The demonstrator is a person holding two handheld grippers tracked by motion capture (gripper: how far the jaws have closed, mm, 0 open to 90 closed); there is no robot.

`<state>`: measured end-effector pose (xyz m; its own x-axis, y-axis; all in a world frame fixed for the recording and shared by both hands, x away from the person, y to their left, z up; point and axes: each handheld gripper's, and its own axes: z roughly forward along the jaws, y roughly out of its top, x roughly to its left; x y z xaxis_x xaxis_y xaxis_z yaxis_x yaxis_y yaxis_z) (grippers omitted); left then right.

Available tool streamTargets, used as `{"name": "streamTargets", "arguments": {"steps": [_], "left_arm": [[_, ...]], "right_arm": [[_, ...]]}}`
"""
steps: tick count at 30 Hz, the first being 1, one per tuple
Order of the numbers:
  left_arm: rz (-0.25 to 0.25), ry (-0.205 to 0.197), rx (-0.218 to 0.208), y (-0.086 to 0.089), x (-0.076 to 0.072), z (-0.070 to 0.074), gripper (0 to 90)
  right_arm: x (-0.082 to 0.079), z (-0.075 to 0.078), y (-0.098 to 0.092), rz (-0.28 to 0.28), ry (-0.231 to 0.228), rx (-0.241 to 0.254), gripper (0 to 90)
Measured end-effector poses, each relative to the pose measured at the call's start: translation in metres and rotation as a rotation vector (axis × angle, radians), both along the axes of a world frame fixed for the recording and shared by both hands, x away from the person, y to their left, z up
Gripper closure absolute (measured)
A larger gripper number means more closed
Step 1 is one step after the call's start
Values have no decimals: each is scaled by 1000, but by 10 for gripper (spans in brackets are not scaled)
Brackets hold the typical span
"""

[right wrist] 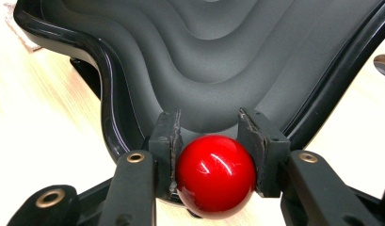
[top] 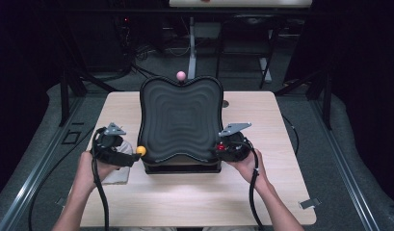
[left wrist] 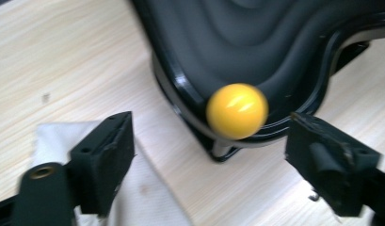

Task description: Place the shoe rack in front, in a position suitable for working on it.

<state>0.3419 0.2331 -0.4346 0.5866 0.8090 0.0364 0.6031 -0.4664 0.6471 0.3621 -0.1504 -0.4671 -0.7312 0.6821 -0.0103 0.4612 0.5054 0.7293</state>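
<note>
The black tray (top: 180, 118) stands in the middle of the pale wooden counter (top: 262, 192). It is matte, with smooth wavy ridges and a glossy rounded rim. Each near corner carries a shiny ball knob. The left hand-held gripper (left wrist: 206, 150) has its jaws spread, and the yellow knob (left wrist: 237, 111) sits free between them. The right hand-held gripper (right wrist: 210, 148) pinches the red knob (right wrist: 214, 175). A white cloth (left wrist: 148, 193) lies under the left one.

No readable text, label or number anywhere
</note>
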Motion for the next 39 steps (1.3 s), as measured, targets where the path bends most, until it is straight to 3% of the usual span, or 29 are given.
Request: {"name": "streamTargets", "arguments": {"steps": [7,13,18,20,24,27,33,39], "left_arm": [[65,21,-1,32,8,-2,26],[107,62,-7,52,22,-23,0],[132,95,14,63,30,-39,0],[141,100,27,65,33,-45,0],[153,149,41,72,44,-65,2],[157,157,46,74,50,-79,7],[174,170,32,74,60,-95,33],[184,206,49,75,66,-108,48]], "right_arm": [[0,0,0,3,-1,1,598],[0,0,0,2,0,-2,598],[0,0,0,0,0,-2,598],[0,0,0,0,0,1,598],[0,0,0,-3,1,-1,598],[0,0,0,0,0,2,597],[0,0,1,-1,-2,-1,597],[0,0,0,0,2,-2,598]]}}
